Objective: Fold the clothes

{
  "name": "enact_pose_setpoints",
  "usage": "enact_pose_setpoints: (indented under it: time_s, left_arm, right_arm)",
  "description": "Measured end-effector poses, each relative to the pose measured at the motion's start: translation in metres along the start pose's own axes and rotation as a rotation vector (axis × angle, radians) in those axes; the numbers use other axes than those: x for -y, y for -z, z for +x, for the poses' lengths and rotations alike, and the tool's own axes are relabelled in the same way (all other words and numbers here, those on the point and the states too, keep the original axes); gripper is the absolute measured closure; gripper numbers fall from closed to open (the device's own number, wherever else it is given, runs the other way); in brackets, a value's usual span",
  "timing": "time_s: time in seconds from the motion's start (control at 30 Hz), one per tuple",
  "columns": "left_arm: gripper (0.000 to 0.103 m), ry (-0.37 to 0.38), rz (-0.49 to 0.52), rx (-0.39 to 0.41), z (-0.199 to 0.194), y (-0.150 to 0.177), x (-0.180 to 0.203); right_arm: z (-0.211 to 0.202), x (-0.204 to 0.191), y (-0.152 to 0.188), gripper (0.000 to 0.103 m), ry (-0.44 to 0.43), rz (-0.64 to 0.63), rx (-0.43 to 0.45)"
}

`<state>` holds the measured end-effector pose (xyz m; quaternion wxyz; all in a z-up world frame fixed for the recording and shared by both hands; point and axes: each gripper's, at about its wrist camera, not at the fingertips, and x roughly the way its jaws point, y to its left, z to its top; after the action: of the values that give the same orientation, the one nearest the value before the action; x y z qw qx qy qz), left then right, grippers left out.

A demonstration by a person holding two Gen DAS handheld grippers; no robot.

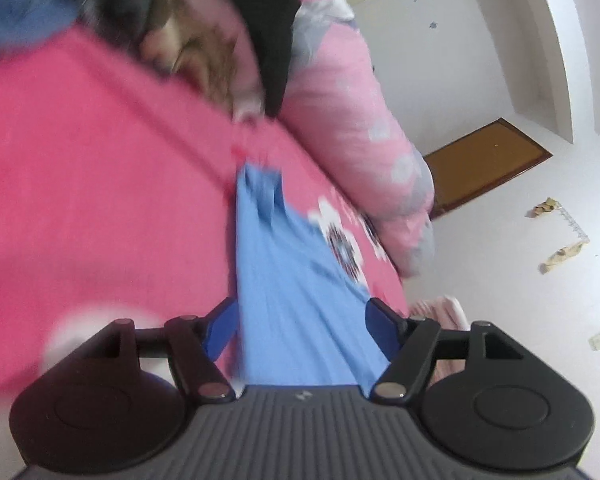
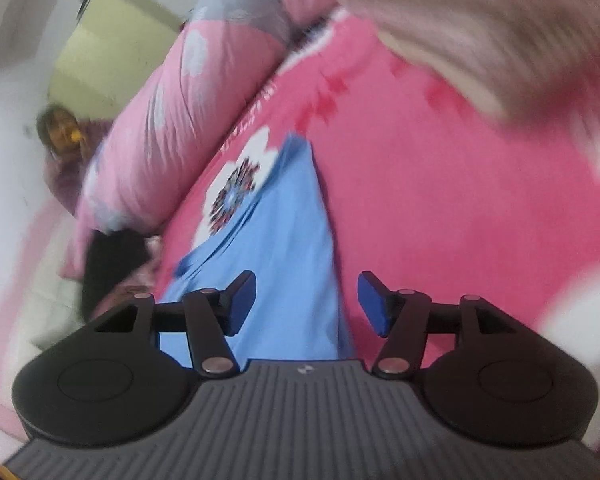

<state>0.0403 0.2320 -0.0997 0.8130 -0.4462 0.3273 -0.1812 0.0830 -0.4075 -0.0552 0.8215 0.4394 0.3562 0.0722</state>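
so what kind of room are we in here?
Most likely a bedroom: the light blue garment lies on a bed with a pink flowered sheet, a rolled pink quilt sits beside it, and there's a plain white floor beyond.

My two wrist cameras sit close behind each claw, tilted down, both sharing the blue cloth (image 1: 300, 280) ahead on the pink sheet (image 2: 440, 200).

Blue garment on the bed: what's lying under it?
The blue garment lies on the pink flowered bedspread, partly covering a white flower print. Whatever else is beneath the cloth is hidden.
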Motion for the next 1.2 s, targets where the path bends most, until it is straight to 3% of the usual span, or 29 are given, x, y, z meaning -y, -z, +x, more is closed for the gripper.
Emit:
enact_pose_setpoints:
  time_s: [0.17, 0.37, 0.6, 0.73, 0.77, 0.93, 1.07, 1.2]
  left_arm:
    - [0.036, 0.028, -0.118, -0.058, 0.015, 0.048, -0.016]
    - [0.042, -0.020, -0.152, 0.080, 0.036, 0.052, -0.015]
    - [0.087, -0.085, -0.140, 0.120, 0.065, 0.045, -0.010]
    - [0.101, -0.102, -0.128, 0.156, 0.075, 0.042, -0.008]
    - [0.101, -0.108, -0.116, 0.169, 0.076, 0.041, -0.006]
    - [0.102, -0.073, -0.082, 0.285, 0.038, 0.027, 0.001]
    - [0.102, -0.119, -0.090, 0.243, 0.037, 0.023, -0.012]
    - [0.098, -0.111, -0.164, 0.196, 0.042, 0.027, -0.031]
  right_arm:
    - [0.001, 0.018, 0.038, 0.047, -0.129, 0.196, -0.068]
    - [0.030, 0.021, 0.044, 0.053, -0.116, 0.308, -0.057]
    - [0.043, 0.027, 0.046, 0.079, -0.075, 0.392, 0.053]
    - [0.047, 0.030, 0.048, 0.088, -0.062, 0.423, 0.104]
    - [0.049, 0.029, 0.047, 0.094, -0.054, 0.409, 0.112]
    - [0.031, 0.013, 0.038, 0.096, -0.068, 0.300, 0.179]
    - [0.026, 0.021, 0.032, 0.096, -0.032, 0.286, 0.169]
    - [0.040, 0.043, 0.037, 0.095, -0.047, 0.380, 0.129]
